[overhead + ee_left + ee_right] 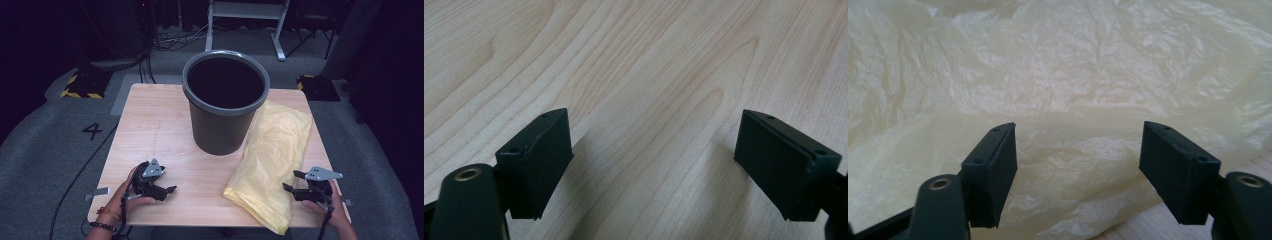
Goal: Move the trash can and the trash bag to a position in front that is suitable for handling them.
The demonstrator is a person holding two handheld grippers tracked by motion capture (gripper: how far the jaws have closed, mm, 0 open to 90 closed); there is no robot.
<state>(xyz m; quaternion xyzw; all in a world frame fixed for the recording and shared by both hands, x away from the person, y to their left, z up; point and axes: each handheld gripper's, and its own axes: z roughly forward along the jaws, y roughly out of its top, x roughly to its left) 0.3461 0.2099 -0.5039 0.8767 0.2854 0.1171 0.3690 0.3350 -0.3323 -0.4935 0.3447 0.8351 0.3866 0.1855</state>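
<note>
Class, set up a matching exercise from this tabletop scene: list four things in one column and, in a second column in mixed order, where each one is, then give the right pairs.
Things:
1. bin
2. bag
3. left gripper
4. right gripper

Places:
A. open over bare wood, near the table's front left
B. standing upright at the table's middle back
C. open at the front right, jaws facing the yellow plastic
D. lying flat to the right of the grey container

Pairs: 1-B, 2-D, 3-A, 4-C

The bin hides part of the yellow bag; the bin's dark inside is unreadable
</note>
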